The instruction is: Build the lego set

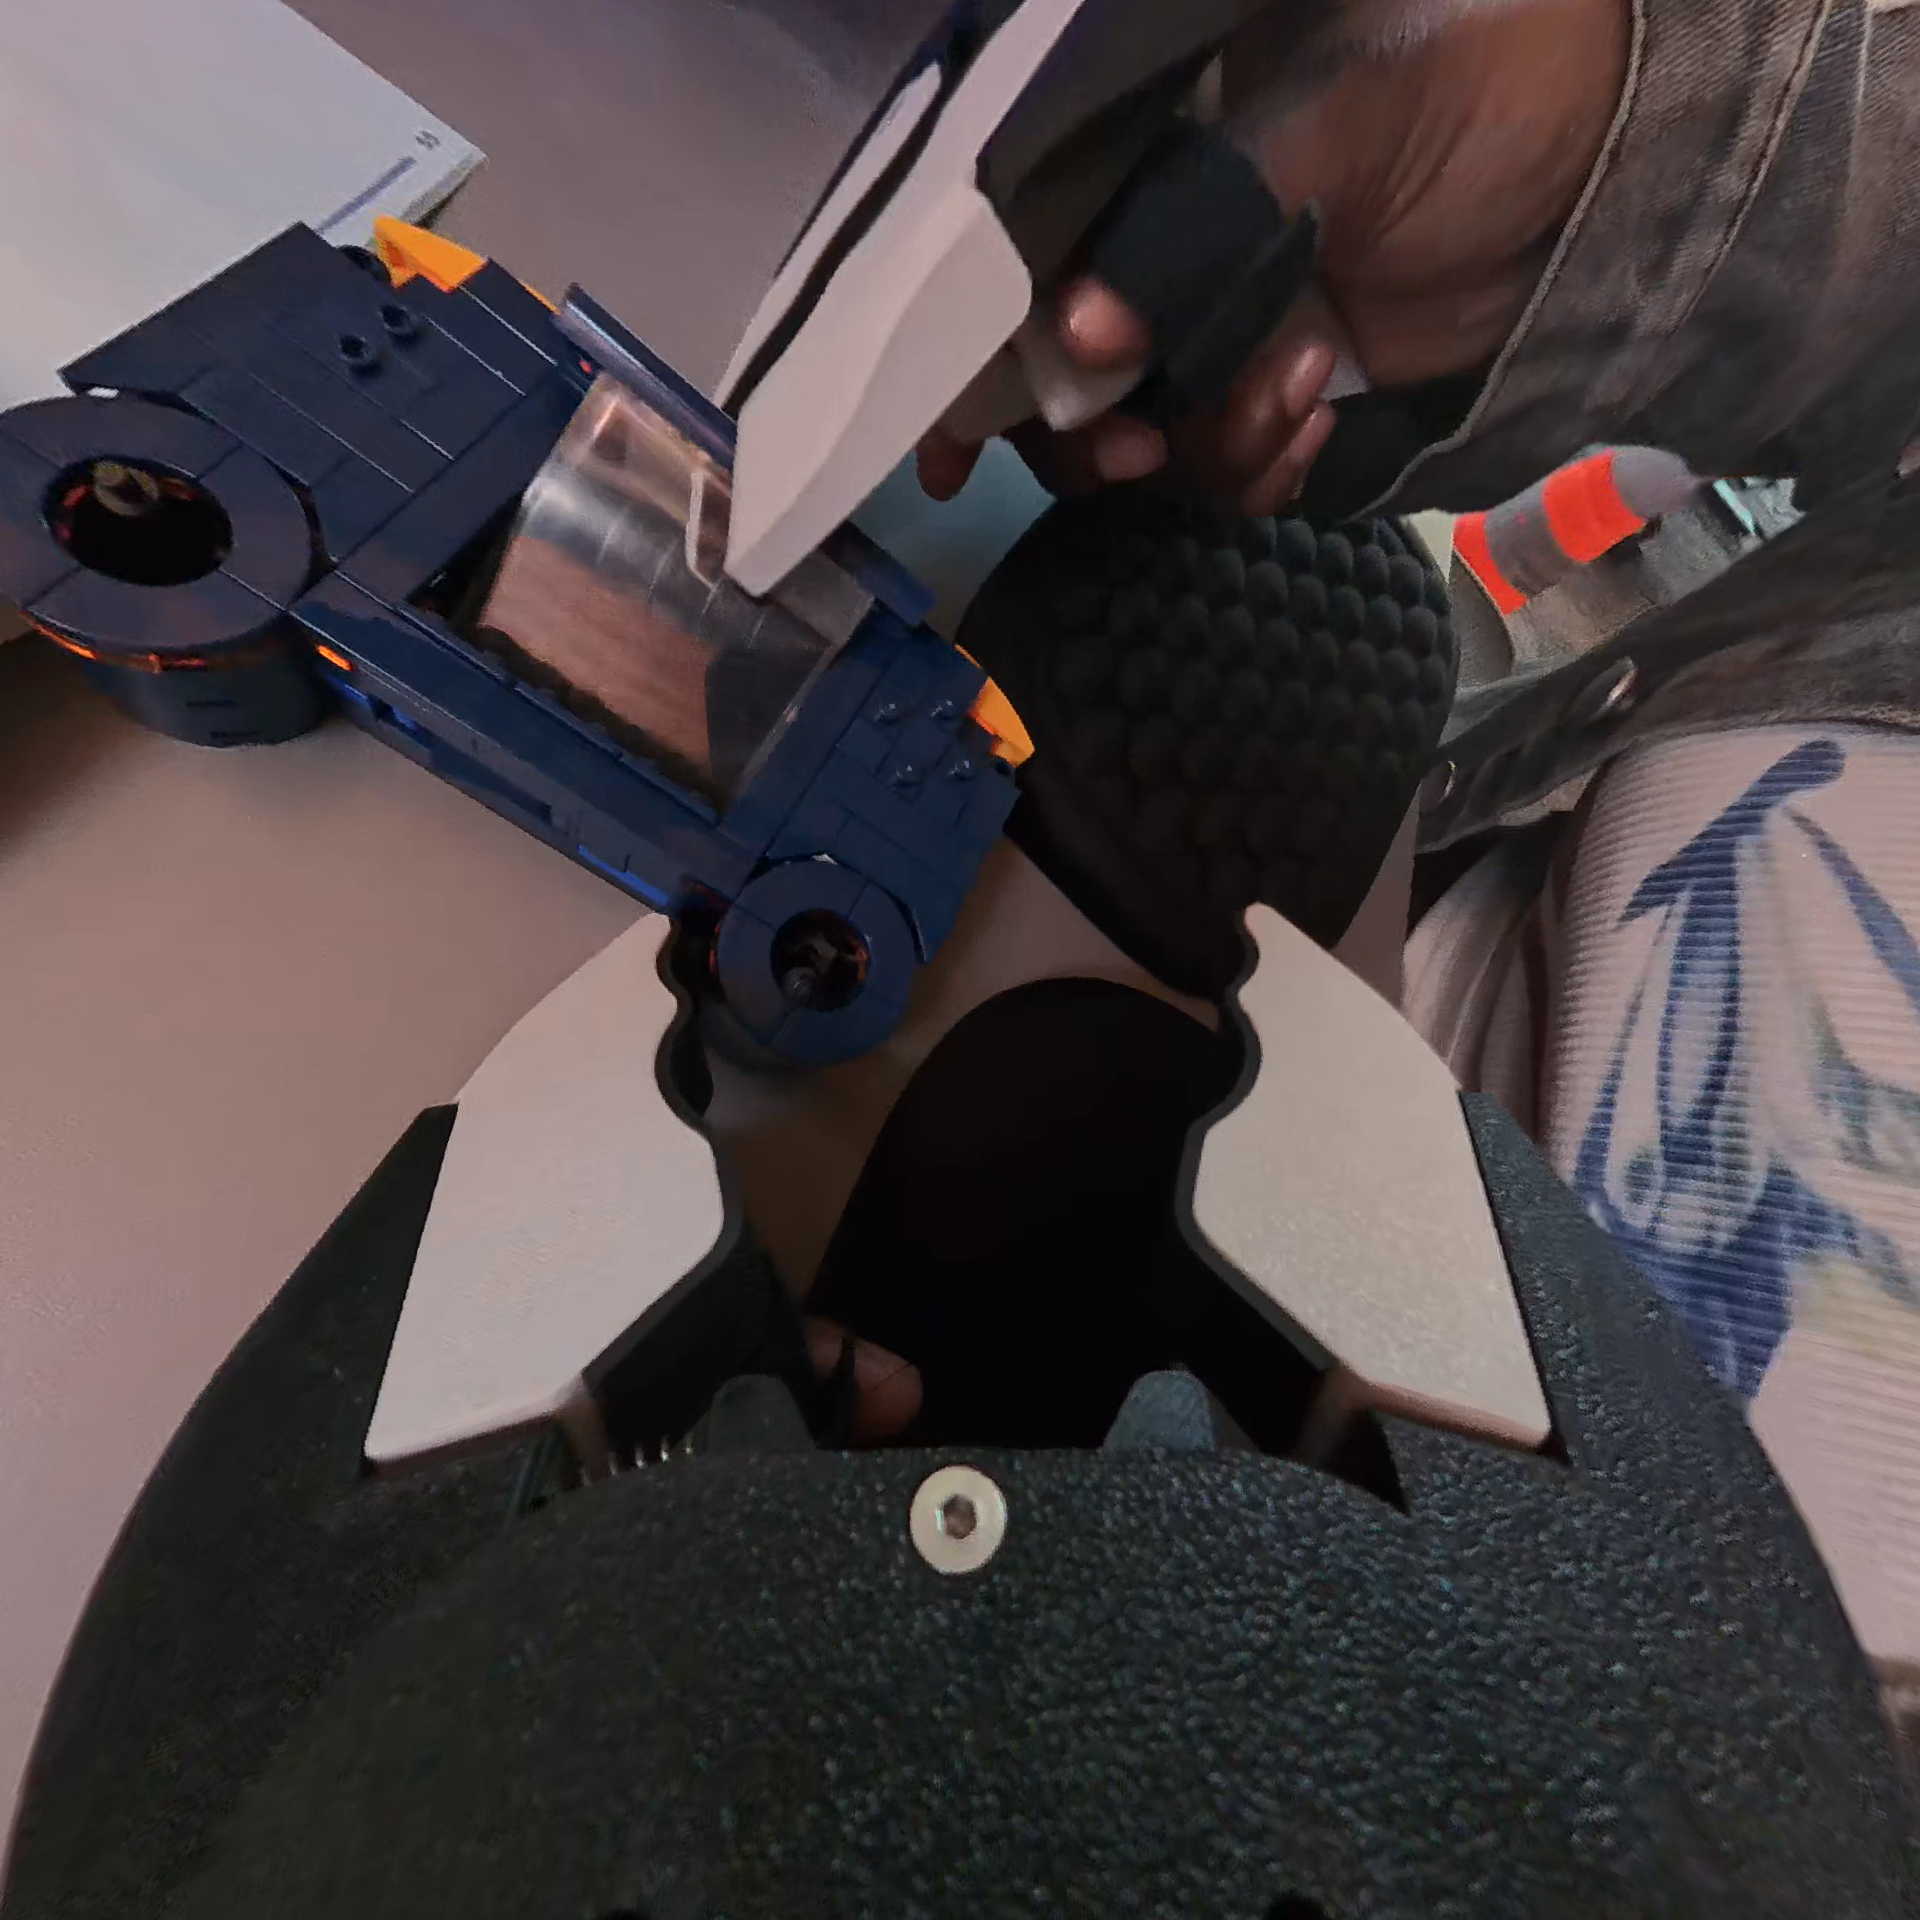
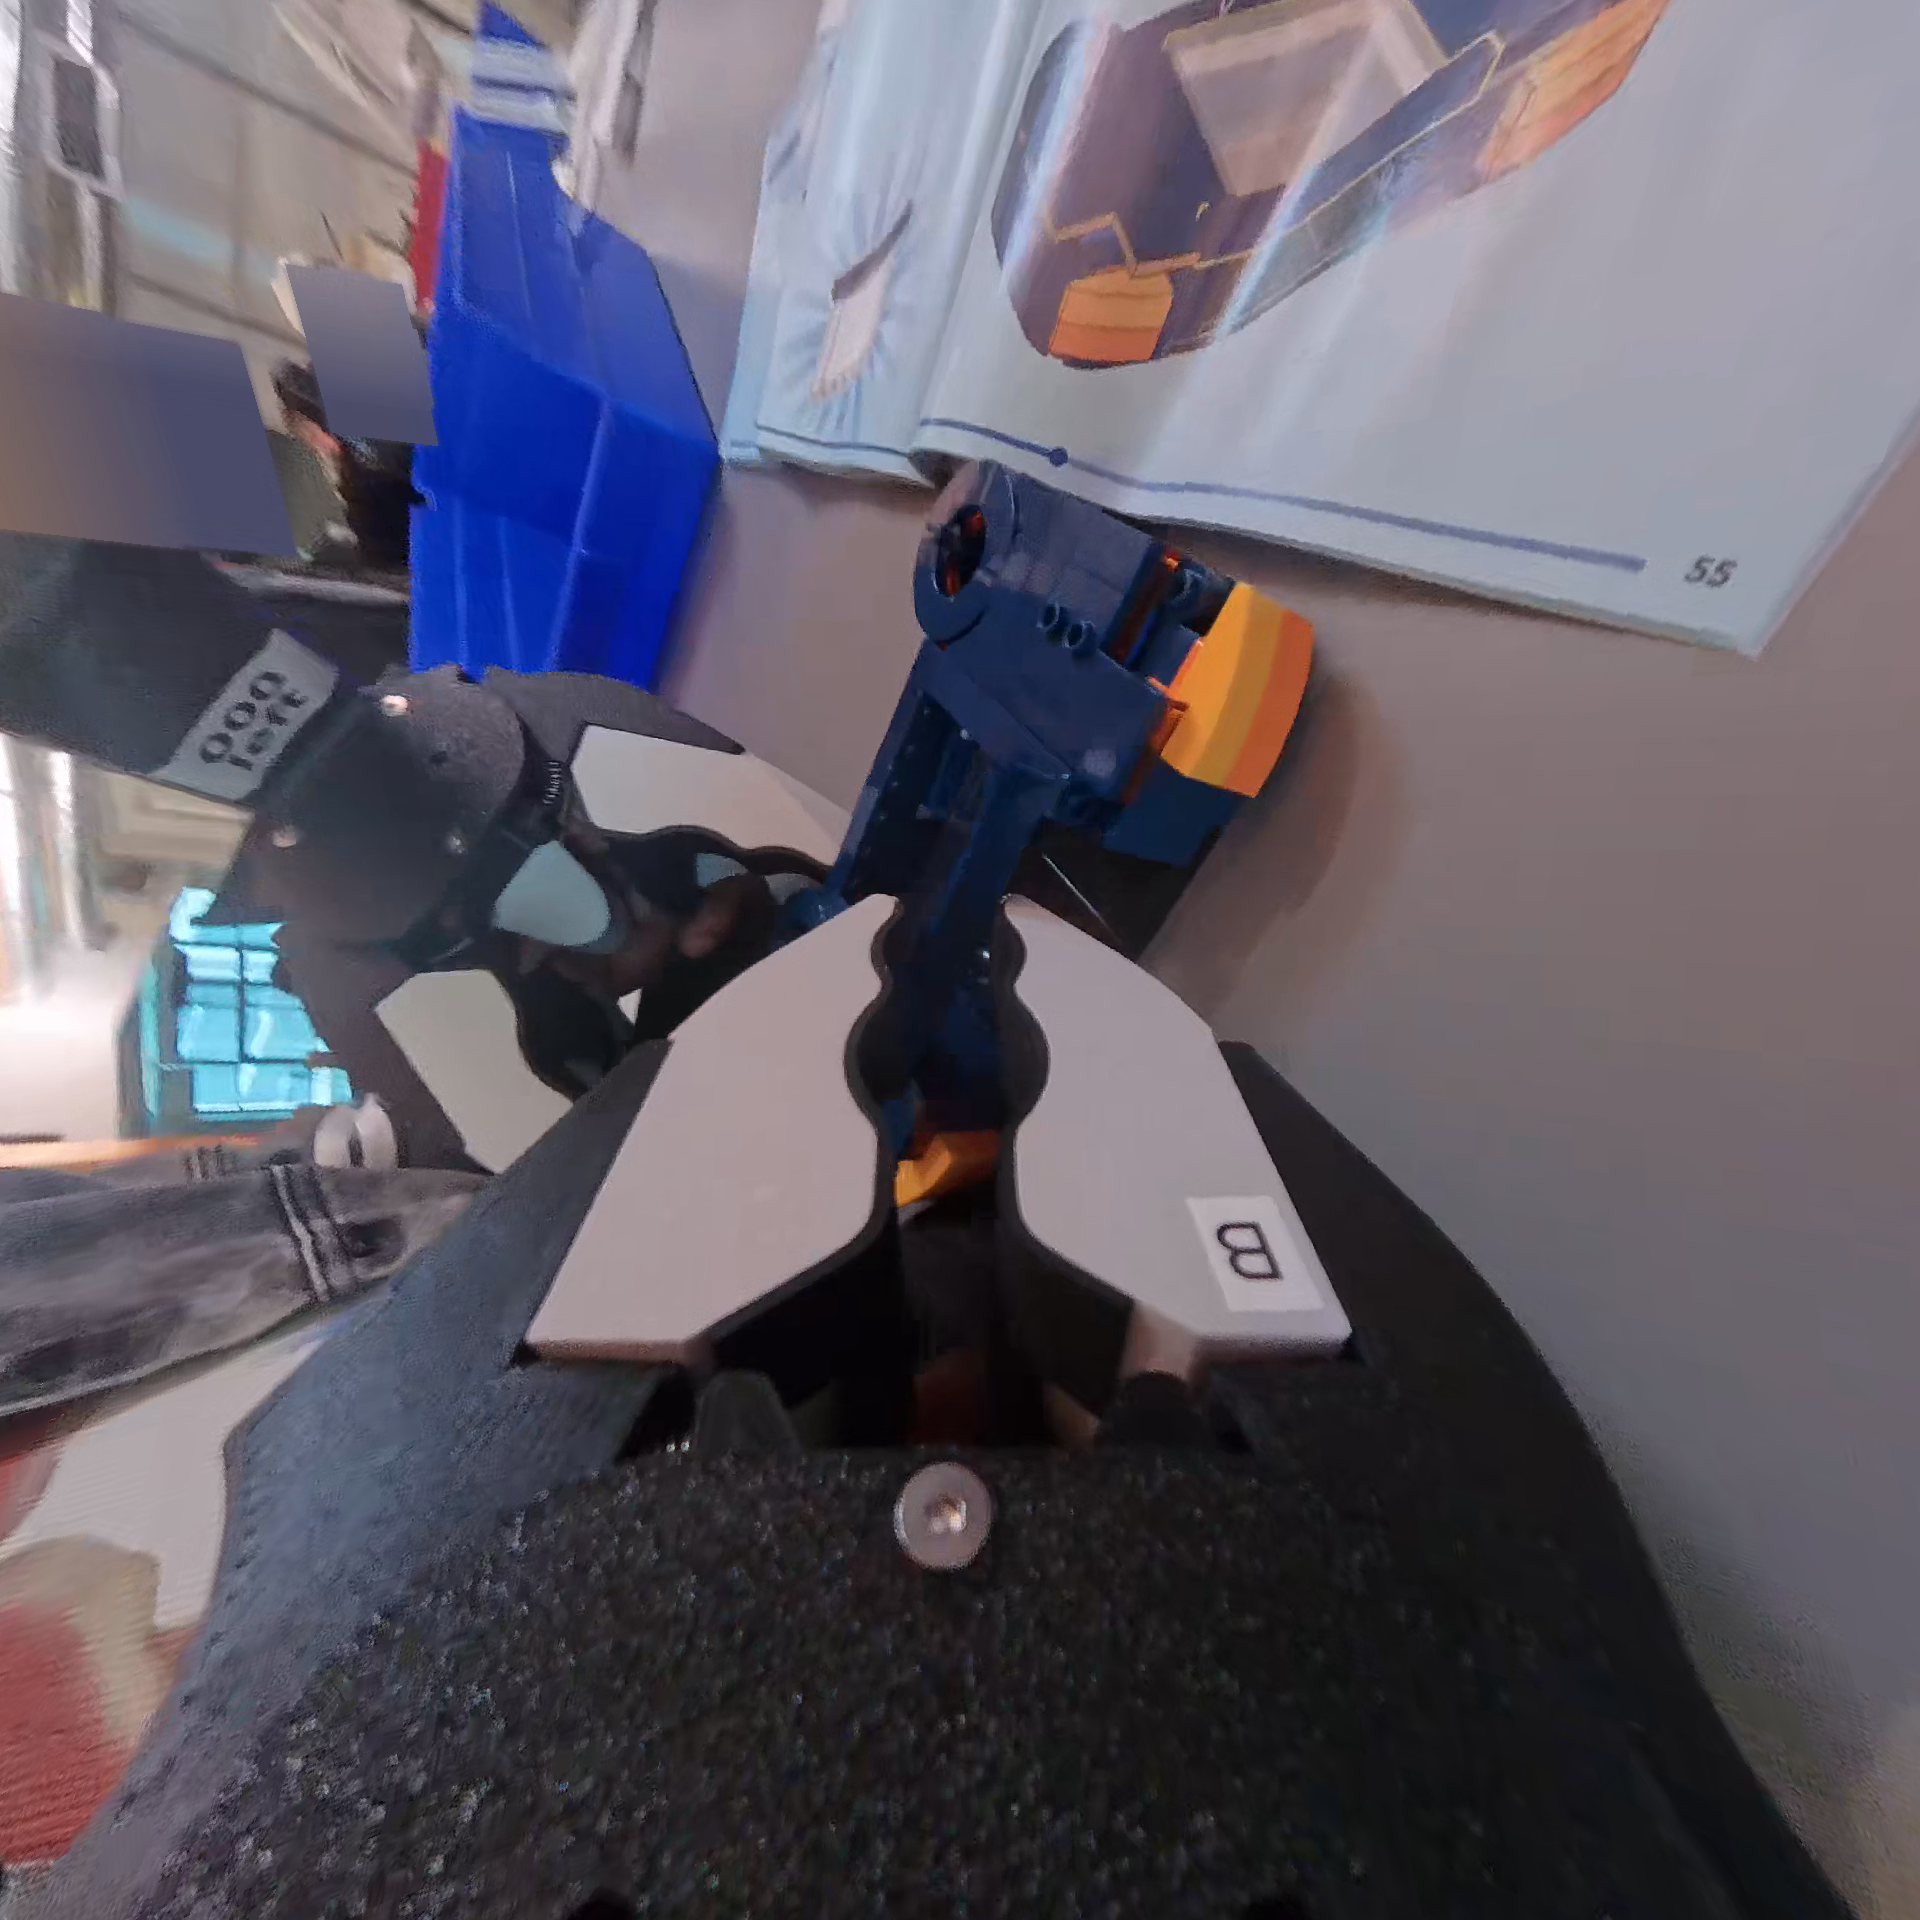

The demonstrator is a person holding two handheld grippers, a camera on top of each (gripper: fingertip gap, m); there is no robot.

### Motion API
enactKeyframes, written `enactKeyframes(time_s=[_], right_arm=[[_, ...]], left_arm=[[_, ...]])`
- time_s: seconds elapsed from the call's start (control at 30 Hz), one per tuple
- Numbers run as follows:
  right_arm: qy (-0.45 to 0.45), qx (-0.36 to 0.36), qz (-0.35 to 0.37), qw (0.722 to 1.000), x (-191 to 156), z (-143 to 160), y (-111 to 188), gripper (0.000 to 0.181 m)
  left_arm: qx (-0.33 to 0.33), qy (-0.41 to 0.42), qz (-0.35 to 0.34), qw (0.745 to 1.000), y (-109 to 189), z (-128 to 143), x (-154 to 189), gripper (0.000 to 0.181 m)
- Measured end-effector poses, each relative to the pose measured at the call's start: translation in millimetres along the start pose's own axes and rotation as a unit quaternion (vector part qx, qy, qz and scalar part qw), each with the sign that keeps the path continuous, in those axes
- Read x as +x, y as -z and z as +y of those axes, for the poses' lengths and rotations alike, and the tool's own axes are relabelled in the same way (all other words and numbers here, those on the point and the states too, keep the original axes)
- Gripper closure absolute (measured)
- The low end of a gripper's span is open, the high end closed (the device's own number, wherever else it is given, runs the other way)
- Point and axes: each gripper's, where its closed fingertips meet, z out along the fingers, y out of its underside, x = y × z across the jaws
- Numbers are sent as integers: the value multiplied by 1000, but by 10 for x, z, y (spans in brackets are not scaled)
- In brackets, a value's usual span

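A blue bin (image 2: 551,436) stands in the upper left of the right wrist view, on the grey tabletop (image 2: 1558,1039) that fills the right side of that frame. Left of the bin, the background room is blurred; a lit blue-white screen or window (image 2: 244,1023) shows at mid left. In the left wrist view, an orange and grey striped cone-like object (image 1: 1558,520) lies at the right edge, too blurred to identify. The beige tabletop (image 1: 260,935) fills the left side there.
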Motion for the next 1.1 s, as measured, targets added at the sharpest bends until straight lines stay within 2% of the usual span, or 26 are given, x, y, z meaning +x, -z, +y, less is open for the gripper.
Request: enactKeyframes(time_s=[0.07,0.23,0.4,0.5,0.53,0.67,0.8,0.93,1.0,1.1], right_arm=[[-21,24,-10,999,-52,-2,-17,169],[-79,59,-35,995,-92,-10,43,170],[-90,69,-50,992,-133,6,68,168],[-88,66,-57,992,-145,7,41,169],[-86,65,-56,993,-153,12,52,169],[-49,58,-64,995,-258,47,77,166],[48,51,-34,997,-310,-35,4,164],[54,63,-78,993,-315,-82,31,165],[94,41,-76,992,-350,-113,-40,164],[151,-16,-74,986,-444,-148,-163,164]], left_arm=[[-2,-9,13,1000,86,2,-42,96],[50,-20,-12,998,385,-220,-357,122],[57,-8,-7,998,233,-306,-499,142],[50,2,-18,999,93,-314,-557,146],[49,4,-21,999,77,-314,-568,143],[50,3,-25,998,64,-318,-544,142],[45,12,-24,999,52,-304,-525,146],[59,20,-50,997,81,-326,-532,148],[57,25,-48,997,90,-306,-499,155],[64,45,-65,995,188,-247,-512,153]])
